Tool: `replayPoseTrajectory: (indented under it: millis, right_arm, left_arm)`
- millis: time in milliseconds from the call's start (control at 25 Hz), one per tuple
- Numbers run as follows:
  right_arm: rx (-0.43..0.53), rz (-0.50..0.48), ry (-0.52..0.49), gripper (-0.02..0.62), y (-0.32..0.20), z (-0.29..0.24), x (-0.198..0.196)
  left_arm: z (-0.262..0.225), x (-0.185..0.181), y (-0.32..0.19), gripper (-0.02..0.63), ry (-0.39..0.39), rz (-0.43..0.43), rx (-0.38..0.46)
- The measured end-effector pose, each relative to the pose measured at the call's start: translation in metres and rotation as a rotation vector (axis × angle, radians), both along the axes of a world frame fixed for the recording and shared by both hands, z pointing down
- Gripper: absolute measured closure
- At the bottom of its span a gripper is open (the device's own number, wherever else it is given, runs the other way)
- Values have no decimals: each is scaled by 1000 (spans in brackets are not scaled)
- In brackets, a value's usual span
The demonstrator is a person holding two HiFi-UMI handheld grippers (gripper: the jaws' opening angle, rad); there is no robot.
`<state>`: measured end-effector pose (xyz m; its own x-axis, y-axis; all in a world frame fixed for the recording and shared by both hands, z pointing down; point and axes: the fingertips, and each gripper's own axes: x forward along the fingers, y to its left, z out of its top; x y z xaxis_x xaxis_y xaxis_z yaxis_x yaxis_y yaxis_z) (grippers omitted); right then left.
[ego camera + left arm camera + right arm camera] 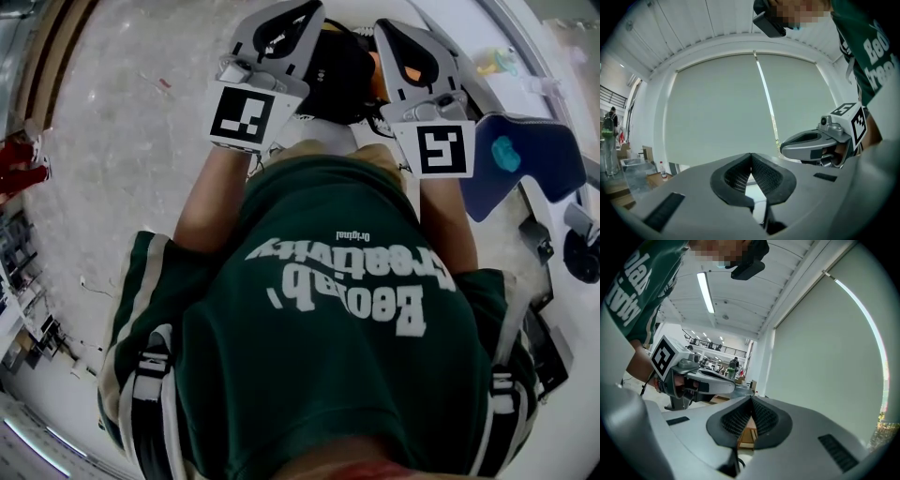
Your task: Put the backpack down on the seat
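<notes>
Both grippers are held up in front of the person's green shirt (347, 309). My left gripper (302, 13) is shut, its pads pressed together with nothing between them (751, 158). My right gripper (390, 30) is also shut and empty (751, 402). Each one shows in the other's view: the right gripper (820, 140) and the left gripper (691, 378). A dark bulky thing with orange patches (339, 73), perhaps the backpack, lies low between the two grippers; I cannot tell for sure. A blue padded seat (530, 155) stands to the right of my right gripper.
A white table (506, 66) with small items runs along the upper right. Pale speckled floor (131, 141) spreads to the left. Dark chair parts and a wheel (581, 258) sit at the right edge. A large window blind (740, 108) fills the gripper views.
</notes>
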<state>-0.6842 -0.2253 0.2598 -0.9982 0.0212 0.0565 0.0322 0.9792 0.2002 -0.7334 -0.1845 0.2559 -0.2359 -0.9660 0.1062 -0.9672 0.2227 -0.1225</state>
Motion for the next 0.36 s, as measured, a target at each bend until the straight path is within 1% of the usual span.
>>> replayPoseTrajectory:
  millis: [160,360]
  right_arm:
    - [-14,6,-34,561,1,0,3]
    - [-16,3,-47,561,5,7,-3]
  left_arm:
    - [-1,4,-1,588,-39,19,25]
    - [10,0,2,588,-35,20,26]
